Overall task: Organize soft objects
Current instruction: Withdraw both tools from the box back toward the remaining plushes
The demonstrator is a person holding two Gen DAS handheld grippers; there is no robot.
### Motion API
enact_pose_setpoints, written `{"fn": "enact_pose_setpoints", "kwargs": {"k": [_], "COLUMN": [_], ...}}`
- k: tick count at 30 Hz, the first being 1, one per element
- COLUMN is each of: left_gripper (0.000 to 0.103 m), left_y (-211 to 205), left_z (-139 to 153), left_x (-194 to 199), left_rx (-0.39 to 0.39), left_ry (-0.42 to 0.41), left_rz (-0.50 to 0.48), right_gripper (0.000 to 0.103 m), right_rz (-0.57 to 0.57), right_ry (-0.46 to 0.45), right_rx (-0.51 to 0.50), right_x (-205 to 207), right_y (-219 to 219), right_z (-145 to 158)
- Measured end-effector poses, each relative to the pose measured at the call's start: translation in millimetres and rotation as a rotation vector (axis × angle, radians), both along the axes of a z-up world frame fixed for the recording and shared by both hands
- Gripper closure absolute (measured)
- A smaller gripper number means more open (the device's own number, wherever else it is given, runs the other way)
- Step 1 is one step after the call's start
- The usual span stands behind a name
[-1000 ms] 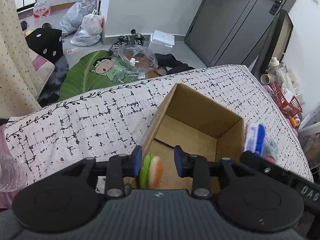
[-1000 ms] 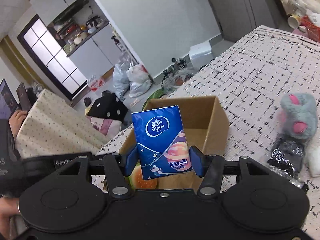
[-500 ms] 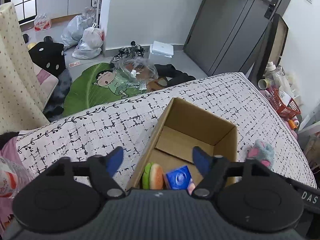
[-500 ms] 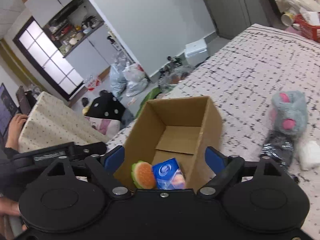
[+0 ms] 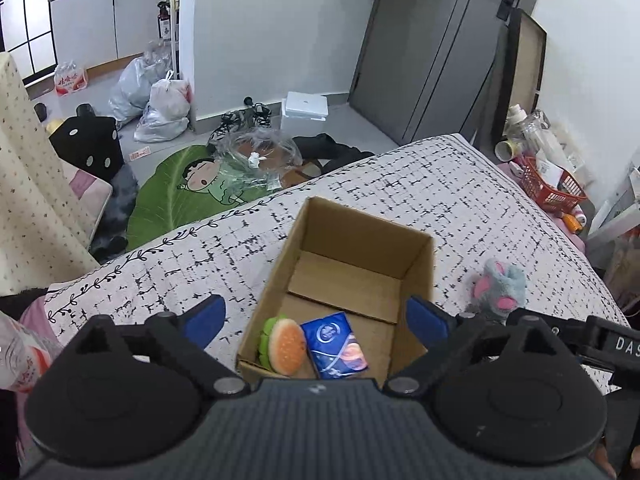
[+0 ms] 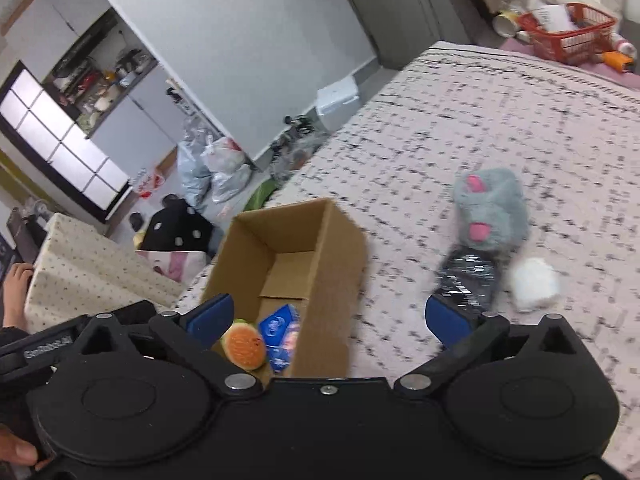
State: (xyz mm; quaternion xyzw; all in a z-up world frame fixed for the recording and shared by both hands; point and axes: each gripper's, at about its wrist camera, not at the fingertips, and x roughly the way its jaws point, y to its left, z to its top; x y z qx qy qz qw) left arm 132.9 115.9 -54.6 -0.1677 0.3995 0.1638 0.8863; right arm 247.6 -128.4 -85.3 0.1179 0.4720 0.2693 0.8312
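Both drops done: left claw [image 5: 314,318] spread wide with nothing between the pads, jaws just been opening after a second ago pinching the burger toy; right claw [image 6: 326,318] likewise wide and empty, jaws just been opening off the blue Vinda tissue pack. Burger toy [image 5: 282,346] and tissue pack [image 5: 334,345] now lying side by side on the floor of the cardboard box [image 5: 362,236], at its near end, touching or nearly so. Box sitting on the patterned bed cover [image 5: 440,188]. Two soft items sorted, so that part counts as finished. Still outside the box on the bed: grey-and-pink plush toy [image 6: 490,210], a crinkly dark packet [image 6: 468,276] just below it, and a white soft lump [image 6: 534,282], possibly a cotton ball or wad, too blurred to say. Likely next targets for the right side, being nearest.
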Motion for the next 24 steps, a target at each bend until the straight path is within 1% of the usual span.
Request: {"fn": "enact_pose_setpoints", "kwargs": {"k": [3,6,8,12,16,19,21,24], "left_gripper": [0.006,0.006,0.006,0.006,0.006,0.006,0.006,0.007], "left_y": [-11.7,-22.4,-30.4,-52.9,-68.1,-80.7,-89.6,-103.5], "left_z": [3.8,7.3,9.3,18.9,23.4,25.7,26.1,24.2], "left_x": [-1.3,-1.2,-1.2,-2.0,-0.3,0.6,1.6,3.0], "left_rx": [0.008,0.007,0.013,0.082,0.067,0.073,0.073,0.069], "left_ry": [-0.009,-0.009,-0.011,-0.031,-0.041,-0.059,-0.065,-0.073], "left_rz": [-0.002,-0.005,-0.011,-0.041,-0.067,-0.083,-0.096,-0.113], "right_gripper": [0.0,0.0,0.0,0.0,0.0,0.0,0.0,0.0], "right_rz": [-0.018,-0.04,-0.045,-0.046,-0.062,-0.097,-0.14,-0.197], "right_ry": [0.006,0.019,0.012,0.004,0.005,0.013,0.021,0.049], "right_rx": [-0.023,-0.022,-0.026,-0.017,-0.019,-0.011,-0.012,0.014], "right_x": [0.8,1.7,1.3,-1.9,-2.2,-0.8,-0.9,-0.1], "right_y": [-13.3,-29.7,-39.8,-57.6,-69.2,-80.7,-90.6,-106.6], "right_z": [3.0,6.0,8.7,12.7,13.7,12.6,11.1,5.7]}}
